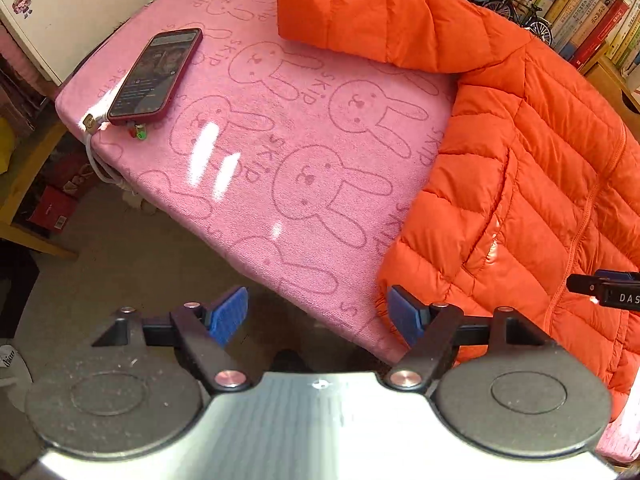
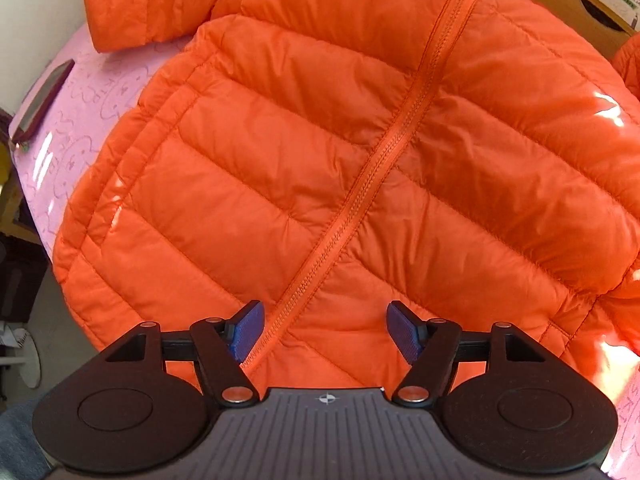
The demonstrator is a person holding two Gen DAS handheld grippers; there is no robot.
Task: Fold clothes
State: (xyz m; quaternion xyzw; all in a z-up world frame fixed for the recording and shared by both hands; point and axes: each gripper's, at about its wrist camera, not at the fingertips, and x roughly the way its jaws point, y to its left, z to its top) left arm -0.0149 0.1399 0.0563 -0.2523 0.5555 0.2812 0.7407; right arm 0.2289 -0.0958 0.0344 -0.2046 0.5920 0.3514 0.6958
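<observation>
At the far left of your left wrist view, a phone (image 1: 156,76) in a dark red case lies screen-up near the corner of the table (image 1: 248,184), which is covered by a pink cloth printed with rabbits; a white cable (image 1: 98,160) hangs from the phone's end over the table edge. Your left gripper (image 1: 318,316) hovers at the near edge of the table with its jaws released and nothing between the blue pads (image 1: 229,314); the right pad sits just beside the hem corner of the orange puffer jacket (image 1: 520,168). The jacket lies spread on the right part of the table, zipped front up, one sleeve (image 1: 344,8) stretched across the far side. Behind it stands a bookshelf (image 1: 588,12).

In your right wrist view, the jacket (image 2: 320,140) fills most of the frame, its zipper (image 2: 384,152) running diagonally. Your right gripper (image 2: 324,330) hangs over the hem just right of the zipper's lower end, jaws released, gripping nothing.
</observation>
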